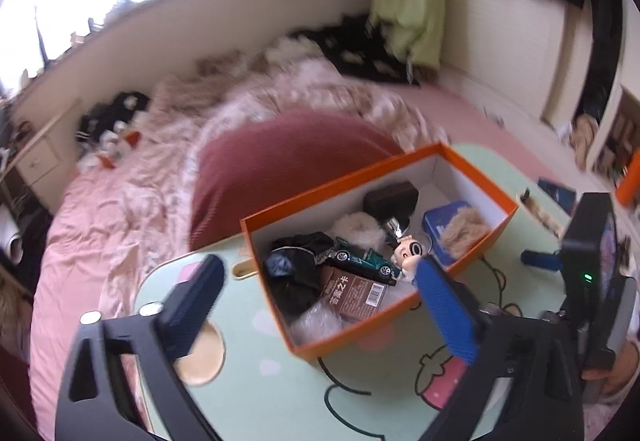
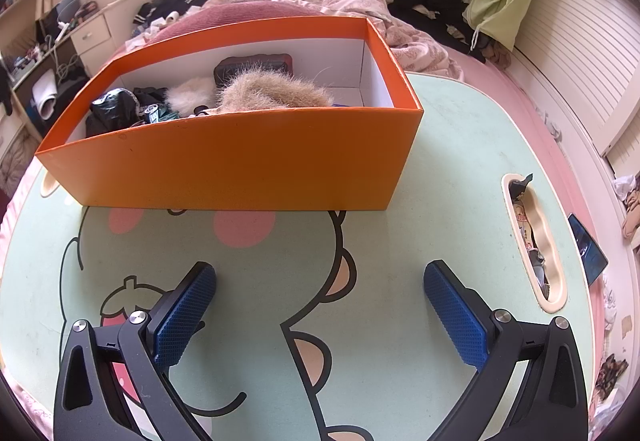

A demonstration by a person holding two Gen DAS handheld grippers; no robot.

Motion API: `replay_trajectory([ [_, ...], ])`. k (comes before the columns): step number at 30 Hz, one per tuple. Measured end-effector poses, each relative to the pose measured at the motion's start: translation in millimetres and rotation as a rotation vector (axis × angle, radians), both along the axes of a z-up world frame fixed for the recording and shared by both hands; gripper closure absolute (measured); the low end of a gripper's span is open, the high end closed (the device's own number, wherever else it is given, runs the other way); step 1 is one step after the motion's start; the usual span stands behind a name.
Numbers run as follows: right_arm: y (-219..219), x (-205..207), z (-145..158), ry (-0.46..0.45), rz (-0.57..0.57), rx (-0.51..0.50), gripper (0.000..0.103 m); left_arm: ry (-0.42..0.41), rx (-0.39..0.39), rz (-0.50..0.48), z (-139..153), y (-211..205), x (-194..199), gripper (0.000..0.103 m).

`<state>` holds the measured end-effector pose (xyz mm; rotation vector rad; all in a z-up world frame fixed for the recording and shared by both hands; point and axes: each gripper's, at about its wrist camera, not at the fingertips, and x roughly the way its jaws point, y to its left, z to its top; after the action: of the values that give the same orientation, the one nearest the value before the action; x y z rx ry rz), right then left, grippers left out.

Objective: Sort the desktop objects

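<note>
the right gripper (image 2: 320,305) hangs over the bare table (image 2: 452,145), blue pads spread wide with nothing between them — it looks parked in front of the orange box (image 2: 240,161), clear of the way. the left gripper (image 1: 320,305) tilts down over the near corner of that same box (image 1: 472,181), jaws apart and empty, one pad crossing the rim in the picture; whether it touches the card i cannot tell. my read is it hovers there to reach in or drop off.

inside the box the sorted bits lie piled — a green toy car (image 1: 362,259) on a brown packet (image 1: 354,295), dark crumpled cloth (image 1: 292,265) at the near end, a white fluffy thing (image 1: 356,227), a small figure (image 1: 408,251), a dark case (image 1: 394,197) at the back wall, and a tan fur piece (image 1: 464,227) over a blue tin (image 1: 440,219). the table around the box looks nearly cleared.
</note>
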<state>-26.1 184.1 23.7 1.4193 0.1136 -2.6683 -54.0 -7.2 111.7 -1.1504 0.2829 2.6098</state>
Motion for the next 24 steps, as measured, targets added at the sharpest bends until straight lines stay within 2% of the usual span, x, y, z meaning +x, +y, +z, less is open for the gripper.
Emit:
replay_trajectory([
  [2, -0.2, 0.1, 0.0, 0.0, 0.0, 0.0, 0.0, -0.142, 0.027, -0.003, -12.2, -1.8, -34.1, 0.052],
  [5, -0.3, 0.1, 0.0, 0.0, 0.0, -0.001, 0.0, -0.222, 0.001, 0.043, -29.1, -6.2, -54.1, 0.054],
  [7, 0.2, -0.1, 0.0, 0.0, 0.0, -0.001, 0.0, -0.223, -0.059, 0.045, -34.4, -0.7, -55.7, 0.054],
  [10, 0.4, -0.1, 0.0, 0.0, 0.0, -0.001, 0.0, -0.201, -0.227, 0.047, -45.8, 18.5, -59.3, 0.054],
  [12, 0.6, -0.1, 0.0, 0.0, 0.0, -0.001, 0.0, -0.205, -0.297, 0.038, -54.3, 29.2, -62.4, 0.054],
  [16, 0.8, -0.3, 0.0, 0.0, 0.0, -0.002, 0.0, -0.25, -0.36, 0.009, -67.8, 36.1, -67.0, 0.054],
  [18, 0.6, -0.2, 0.0, 0.0, 0.0, -0.002, 0.0, -0.274, -0.359, 0.025, -70.8, 37.1, -70.7, 0.056],
  [20, 0.4, 0.1, 0.0, 0.0, -0.001, -0.002, 0.0, -0.267, -0.385, 0.02, -73.2, 39.2, -73.0, 0.056],
  [24, 0.7, -0.3, 0.0, 0.0, -0.001, -0.003, 0.0, -0.256, -0.388, 0.008, -76.0, 40.7, -75.7, 0.057],
])
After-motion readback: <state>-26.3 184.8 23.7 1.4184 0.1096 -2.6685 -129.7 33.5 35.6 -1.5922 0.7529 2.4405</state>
